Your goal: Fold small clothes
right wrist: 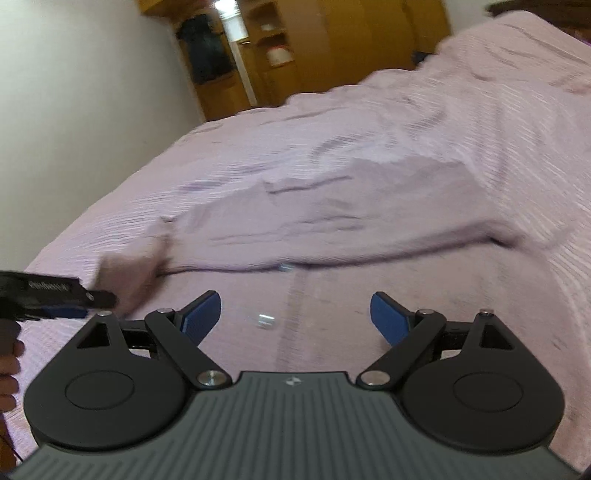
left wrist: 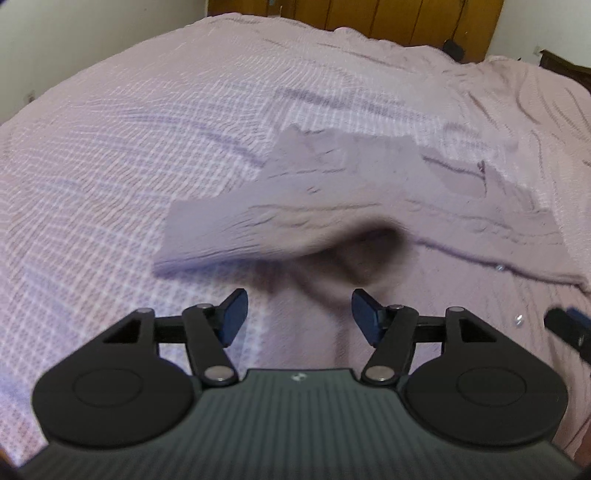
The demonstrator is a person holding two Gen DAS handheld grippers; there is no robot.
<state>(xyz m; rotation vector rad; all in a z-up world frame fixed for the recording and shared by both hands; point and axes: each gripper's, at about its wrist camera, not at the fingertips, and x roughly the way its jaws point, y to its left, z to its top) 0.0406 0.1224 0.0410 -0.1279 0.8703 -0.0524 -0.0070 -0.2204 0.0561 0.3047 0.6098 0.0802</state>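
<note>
A small mauve garment (left wrist: 332, 206) lies spread on the pink bedspread (left wrist: 110, 166), with a sleeve reaching left and metal snaps along its front. My left gripper (left wrist: 299, 314) is open and empty, just short of the garment's near edge. My right gripper (right wrist: 295, 317) is open and empty above the garment's front panel (right wrist: 332, 229), near a snap (right wrist: 266, 320). The left gripper's tip (right wrist: 55, 295) shows at the left in the right wrist view, and the right gripper's tip (left wrist: 569, 328) at the right in the left wrist view. Both views are blurred by motion.
The bed fills both views. A wooden headboard or wardrobe (left wrist: 369, 18) stands behind the bed. A white wall (right wrist: 74, 110) and wooden shelving (right wrist: 277, 55) lie beyond the bed's far edge in the right wrist view.
</note>
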